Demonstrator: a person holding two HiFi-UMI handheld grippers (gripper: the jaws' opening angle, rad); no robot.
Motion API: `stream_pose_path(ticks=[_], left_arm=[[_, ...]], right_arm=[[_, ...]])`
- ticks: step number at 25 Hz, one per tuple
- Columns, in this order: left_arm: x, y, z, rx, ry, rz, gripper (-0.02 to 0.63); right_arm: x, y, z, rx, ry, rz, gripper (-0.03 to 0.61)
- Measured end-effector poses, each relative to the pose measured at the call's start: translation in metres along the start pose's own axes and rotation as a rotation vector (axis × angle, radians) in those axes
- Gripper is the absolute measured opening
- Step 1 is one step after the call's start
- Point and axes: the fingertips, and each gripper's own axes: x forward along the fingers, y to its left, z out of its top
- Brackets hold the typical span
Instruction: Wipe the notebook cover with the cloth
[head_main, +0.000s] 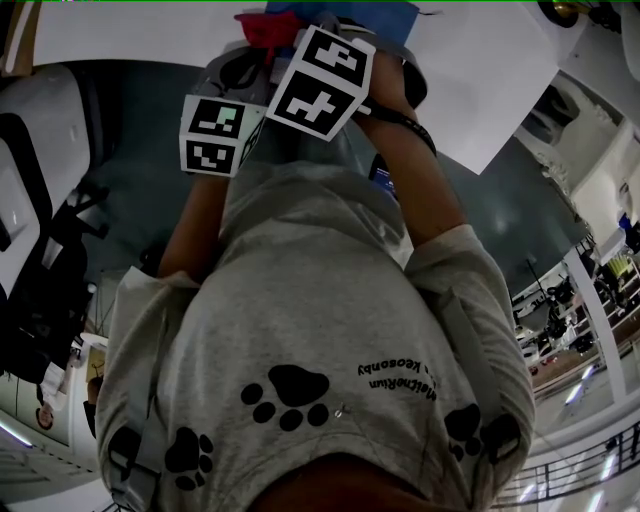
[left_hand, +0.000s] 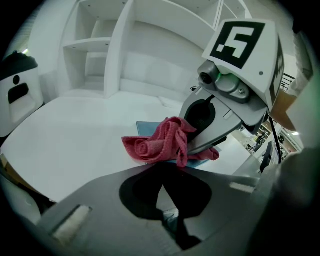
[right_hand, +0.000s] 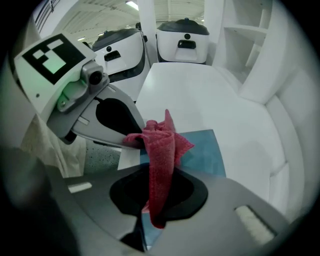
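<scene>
A red cloth (right_hand: 160, 150) is bunched above a blue notebook (right_hand: 205, 152) that lies flat on a white table (right_hand: 185, 90). One end of the cloth hangs down into my right gripper (right_hand: 155, 212), which is shut on it. In the left gripper view the cloth (left_hand: 160, 142) sits just past my left gripper (left_hand: 165, 210), whose jaws meet with no cloth between them. The notebook (left_hand: 147, 127) shows behind the cloth. In the head view the cloth (head_main: 265, 25) and notebook (head_main: 350, 12) peek out above the two marker cubes (head_main: 322, 82); the jaws are hidden there.
My grey shirt (head_main: 310, 330) fills most of the head view. White shelves (left_hand: 150, 45) stand behind the table. White machines with dark tops stand at the table's far end (right_hand: 185, 37) and at its side (left_hand: 17, 95). A white padded bench (right_hand: 280, 125) runs along the right.
</scene>
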Motion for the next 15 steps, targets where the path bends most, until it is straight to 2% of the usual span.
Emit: stream_pose_path(ticks=[15], left_arm=[[-0.001,0.001,0.001,0.009,0.015,0.003,0.0]], right_arm=[[-0.029,-0.006,-0.104,0.181,0.049,-0.04,0.043]])
